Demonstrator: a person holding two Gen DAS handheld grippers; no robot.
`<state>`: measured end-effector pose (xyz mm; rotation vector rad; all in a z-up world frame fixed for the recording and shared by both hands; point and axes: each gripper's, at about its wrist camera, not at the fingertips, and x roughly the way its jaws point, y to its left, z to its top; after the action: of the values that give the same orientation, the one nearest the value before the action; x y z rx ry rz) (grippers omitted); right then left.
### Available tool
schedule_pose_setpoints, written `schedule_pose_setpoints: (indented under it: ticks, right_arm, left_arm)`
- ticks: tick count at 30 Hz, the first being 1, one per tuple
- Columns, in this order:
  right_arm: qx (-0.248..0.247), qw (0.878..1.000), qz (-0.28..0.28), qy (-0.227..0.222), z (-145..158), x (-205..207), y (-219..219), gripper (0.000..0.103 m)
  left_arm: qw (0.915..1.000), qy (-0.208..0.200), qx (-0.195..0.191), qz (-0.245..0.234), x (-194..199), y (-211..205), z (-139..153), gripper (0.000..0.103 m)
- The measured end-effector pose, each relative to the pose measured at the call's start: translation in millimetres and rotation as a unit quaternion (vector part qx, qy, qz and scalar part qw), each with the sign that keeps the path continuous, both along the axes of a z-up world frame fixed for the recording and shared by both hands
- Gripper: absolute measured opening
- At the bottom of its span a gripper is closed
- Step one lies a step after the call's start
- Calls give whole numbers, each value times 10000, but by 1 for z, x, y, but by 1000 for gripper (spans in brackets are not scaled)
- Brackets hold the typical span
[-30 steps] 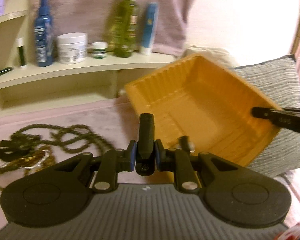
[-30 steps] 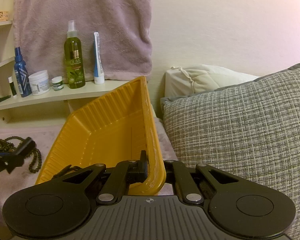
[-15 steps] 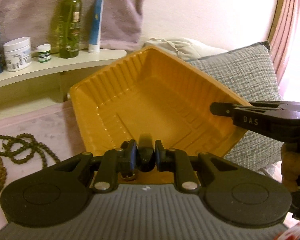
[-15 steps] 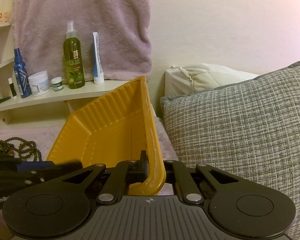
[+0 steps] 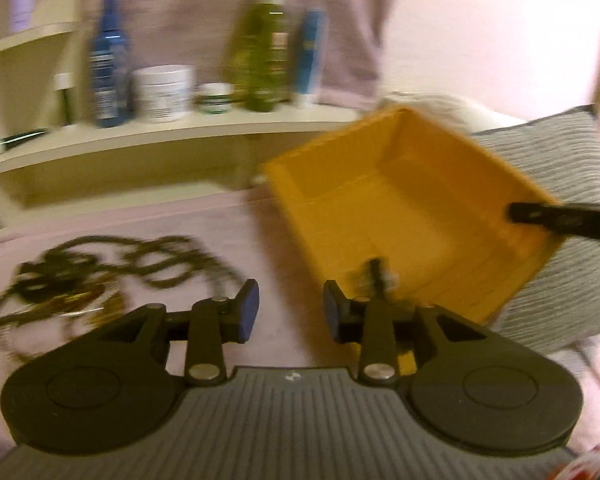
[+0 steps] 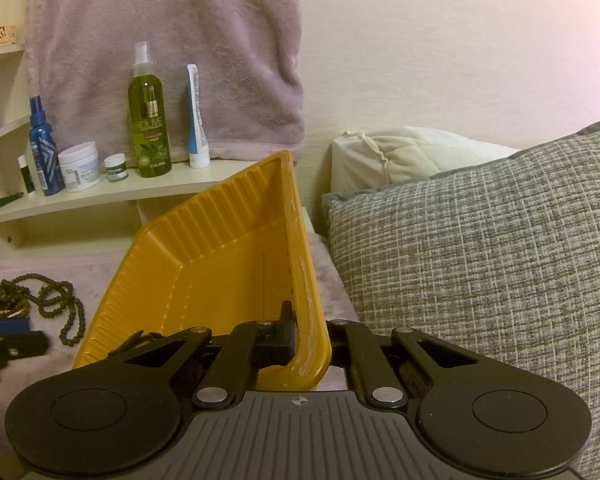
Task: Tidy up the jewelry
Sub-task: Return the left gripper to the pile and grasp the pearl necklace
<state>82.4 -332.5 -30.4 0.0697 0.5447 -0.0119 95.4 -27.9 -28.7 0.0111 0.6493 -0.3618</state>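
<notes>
A yellow ribbed tray point(image 6: 204, 264) stands tilted on the pink bedspread, and my right gripper point(image 6: 308, 332) is shut on its near rim. The left wrist view is blurred and shows the same tray point(image 5: 420, 200) with the right gripper point(image 5: 518, 213) clamped on its right edge. A small dark piece point(image 5: 374, 274) lies in the tray's low corner, also seen as a dark piece point(image 6: 134, 340) from the right wrist. My left gripper point(image 5: 290, 304) hangs over the bedspread left of the tray, its jaws opening with nothing between them. A heap of brown bead necklaces point(image 5: 100, 272) and gold jewelry lies further left.
A cream shelf point(image 6: 112, 192) behind holds a green spray bottle point(image 6: 148, 112), a blue bottle, jars and tubes, with a pink towel point(image 6: 164, 40) hanging above. A grey woven cushion point(image 6: 480, 260) and a white pillow point(image 6: 412, 152) press against the tray's right side.
The left gripper carried a dark piece from the jewelry heap to the tray, let it go there, and has swung back left with open jaws. The right gripper and tray have stayed still.
</notes>
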Motion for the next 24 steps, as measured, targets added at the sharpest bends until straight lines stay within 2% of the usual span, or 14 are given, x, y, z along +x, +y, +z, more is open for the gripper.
schedule_pose_setpoints:
  ticks: [4,11,18,24]
  right_arm:
    - [-6,10000,3,1,0,0,0,6]
    - [-26,10000,15,-6,0,0,2,6]
    - [-65,10000,27,6,0,0,2,6]
    - [-109,9999,19,18,-1,1,2,6]
  left_arm:
    - [9987,4,77,510,-5,36,-5,31]
    - [9915,9,533,1190,-15,83,-21,31]
    - [9837,-26,919,1545,-17,111,-34,31]
    - [9766,-17,1006,1900,-11,136,-40,31]
